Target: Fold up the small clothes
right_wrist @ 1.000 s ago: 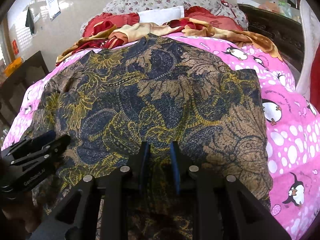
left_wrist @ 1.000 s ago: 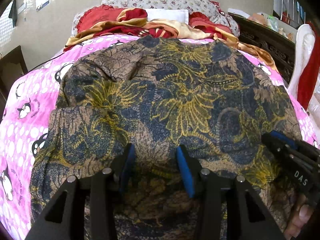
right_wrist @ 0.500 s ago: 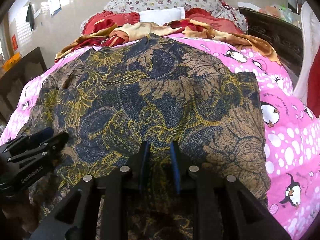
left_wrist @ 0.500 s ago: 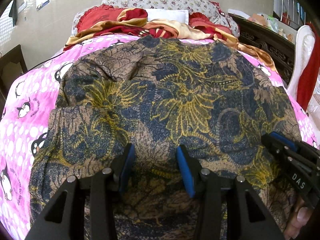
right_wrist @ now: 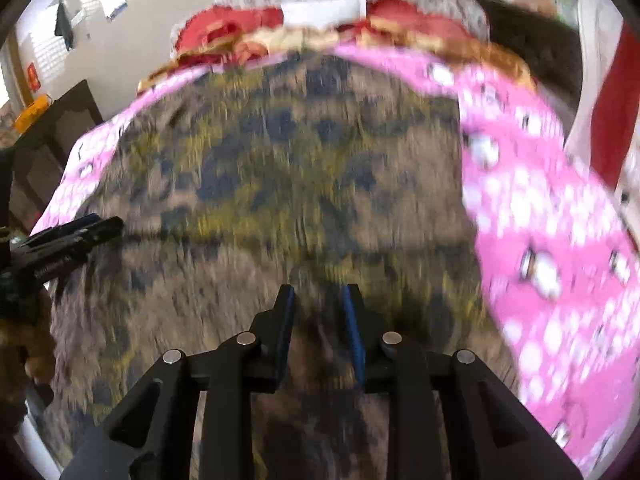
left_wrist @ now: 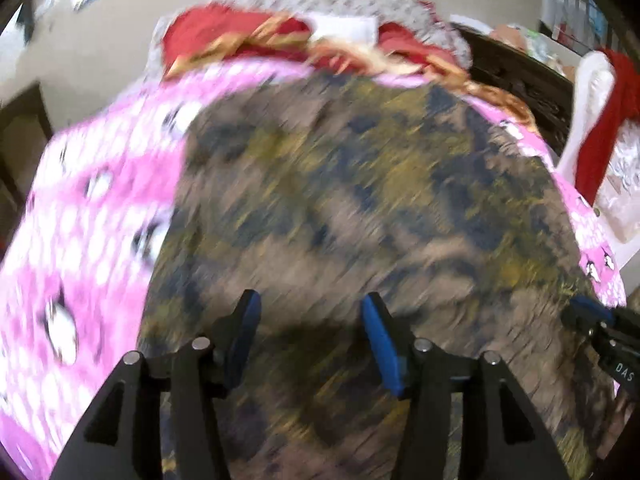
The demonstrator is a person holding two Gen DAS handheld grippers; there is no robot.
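**Both grippers loosening over one batik garment on the bed**

Though both views are smeared with motion blur, one garment can be made out: a brown, navy and yellow floral batik garment (left_wrist: 360, 184) spread flat across a pink penguin-print bedsheet (left_wrist: 92, 208), covering most of the bed's middle. No box, basket or other container shows clearly in either view; the bed alone bears the clothing.

At the near hem, the left gripper (left_wrist: 310, 334) has its two blue-padded fingers (left_wrist: 380, 344) standing well apart, and its jaws are opening. Cloth lies beneath and between them, but the pads do not press on it, so the garment is released on that side. From its own camera, the right gripper (right_wrist: 318, 324) shows a narrower gap, its jaws also opening; fabric runs under the gap, and the blur makes it hard to see any pinch, though the pads appear clear of the cloth. Each gripper also appears at the edge of the other's view, just beside the garment's hem, the left one with part of a hand (right_wrist: 34, 354) behind it.

By count: one batik garment, one pink sheet, two grippers. At the head of the bed lie one floral pillow (left_wrist: 332, 0), a bundle of red and gold cloth (left_wrist: 256, 40), and one white folded piece (left_wrist: 344, 28) resting on that bundle. To the right stands dark wooden furniture (left_wrist: 516, 76), with a red cloth (left_wrist: 612, 120) hanging over something white beside it.
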